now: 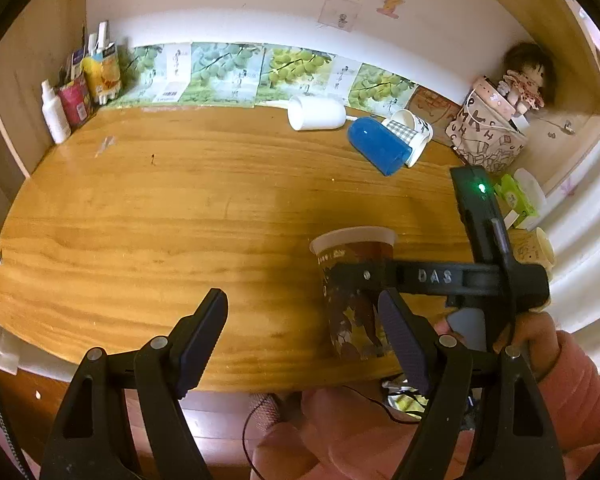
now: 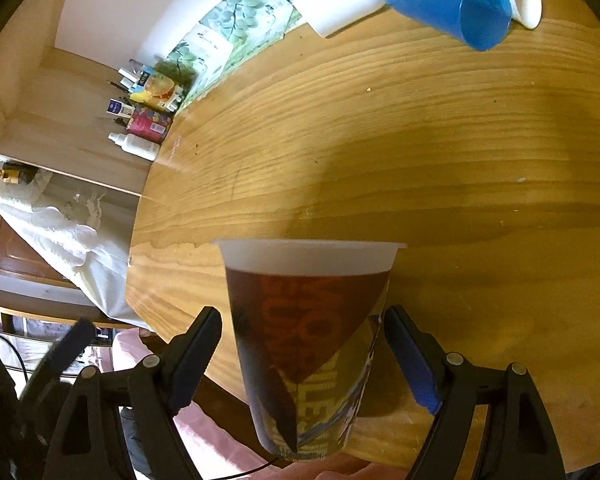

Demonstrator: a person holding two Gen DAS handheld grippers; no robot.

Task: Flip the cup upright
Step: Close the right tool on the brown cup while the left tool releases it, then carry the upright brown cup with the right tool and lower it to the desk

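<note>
The printed paper cup (image 2: 308, 344) stood upright w/ its white rim up, at the near edge of the wooden worktop (image 1: 180, 216). The right gripper (image 2: 304, 356) had its jaws set wide, one on each side of the cup; a gap showed on both sides, so no contact. In the left wrist view the right gripper (image 1: 384, 276) reached across in front of the cup (image 1: 354, 292), so the exact clearance there was hard to judge. The left gripper (image 1: 304, 336) sat left of the cup, jaws wide w/ nothing between them; its right finger (image 1: 400, 340) overlapped the cup's lower side in view, prob. just beside it.

Far behind the cup, near the back wall, a blue cup (image 1: 378, 146) lay on its side, touching a white mug (image 1: 414, 132), also on its side. A white cup (image 1: 316, 113) lay just left of those.
</note>
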